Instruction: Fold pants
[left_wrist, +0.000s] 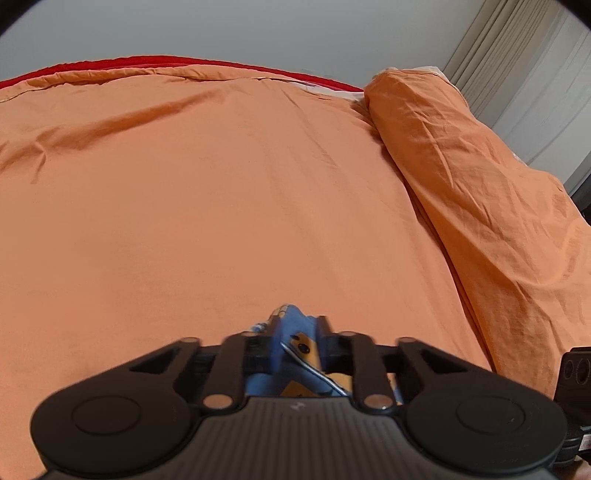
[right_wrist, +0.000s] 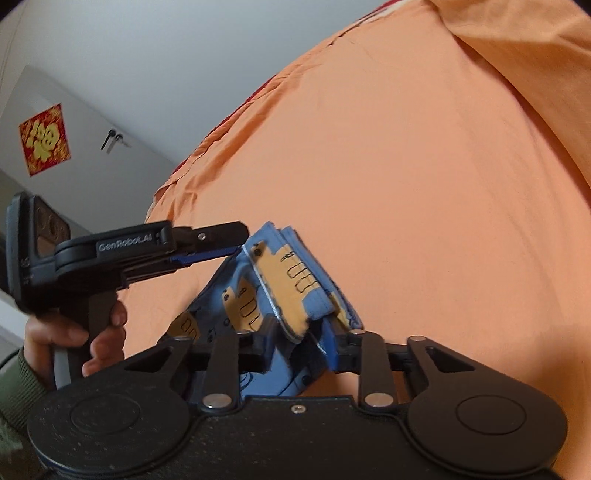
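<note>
Pants (right_wrist: 284, 280), blue with orange print, are hanging bunched just above the orange bedsheet (right_wrist: 424, 177), both the left gripper (right_wrist: 236, 245) and right gripper (right_wrist: 301, 349) pinching them.

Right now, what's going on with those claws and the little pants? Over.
Left claw shut on the blue pants. Right claw clamped on the same bunched pants. Pants held above the orange bedsheet. Nothing in the way.

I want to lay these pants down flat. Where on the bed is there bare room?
The orange sheet lies bare from the left gripper up to the far red edge. The rumpled orange duvet crowds the right side. The near edge is crowded: both the left gripper and the right gripper hold the blue pants there.
</note>
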